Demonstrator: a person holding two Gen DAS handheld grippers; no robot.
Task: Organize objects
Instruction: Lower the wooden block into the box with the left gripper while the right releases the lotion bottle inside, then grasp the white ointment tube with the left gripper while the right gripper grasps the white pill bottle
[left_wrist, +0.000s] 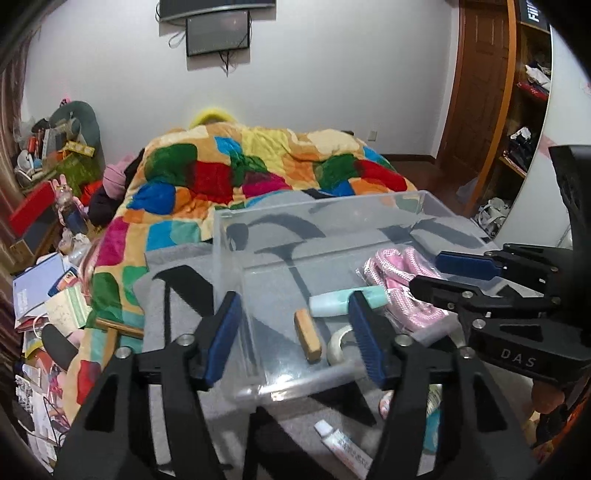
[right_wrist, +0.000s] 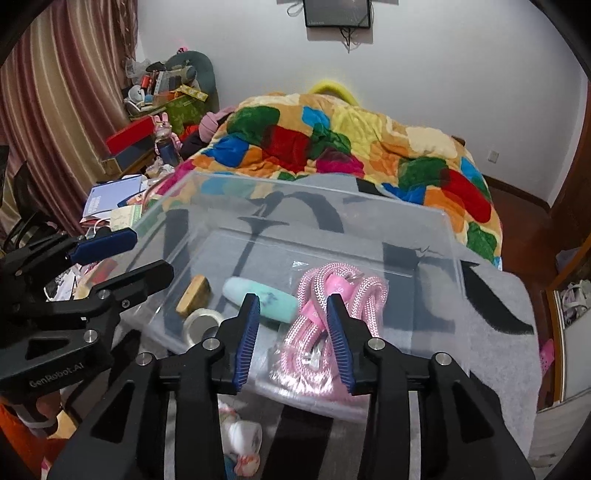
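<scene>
I'm holding both grippers wide open and empty, left gripper (left_wrist: 295, 332) nearer the white tube (left_wrist: 343, 445), lying lengthwise outside the bin's (left_wrist: 369, 206) near edge, vs right gripper (right_wrist: 291, 339).

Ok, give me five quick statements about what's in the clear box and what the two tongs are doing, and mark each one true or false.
1. The pink rope in its plastic bag lies inside the clear box. True.
2. The left tongs are clamped on the wooden block. False: they are open and hold nothing; the block lies on the box floor.
3. A roll of clear tape sits in the box near the wooden block. True.
4. The mint green bottle stands upright. False: it lies on its side.
5. The right tongs are open and empty over the box. True.
</scene>
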